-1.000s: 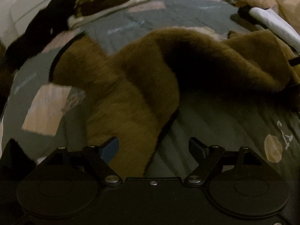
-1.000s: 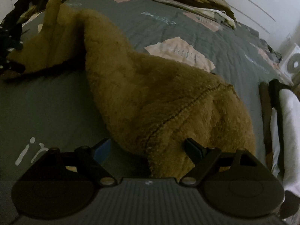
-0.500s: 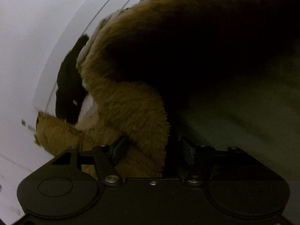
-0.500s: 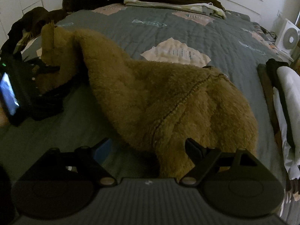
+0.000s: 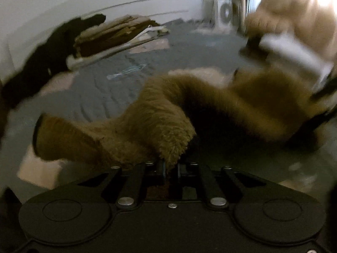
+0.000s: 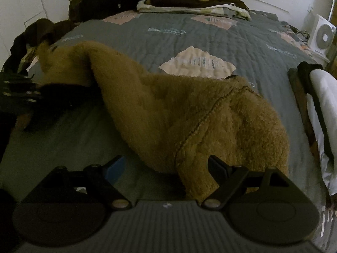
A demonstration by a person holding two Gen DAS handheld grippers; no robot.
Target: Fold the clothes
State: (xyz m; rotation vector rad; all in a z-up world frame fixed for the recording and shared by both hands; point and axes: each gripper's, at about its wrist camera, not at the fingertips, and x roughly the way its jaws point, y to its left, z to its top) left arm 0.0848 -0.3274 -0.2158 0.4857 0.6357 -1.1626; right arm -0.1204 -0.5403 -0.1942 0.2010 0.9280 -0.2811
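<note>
The left gripper [image 5: 170, 169] is clamped on an edge of the brown fleece garment [image 6: 189, 113] sprawled across the grey quilt [image 6: 210, 35], the right gripper [image 6: 166, 166] gapes over its near end, so the opening grab is half done and the right must bite next.

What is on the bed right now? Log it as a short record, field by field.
surface: grey quilted bedspread
garment in work: brown fleece garment, spread loosely
left gripper: shut on a fold of the fleece
right gripper: open, the near fleece edge between its fingers, not pinched
far end of bed: stack of folded clothes
right edge: white and dark folded items
</note>
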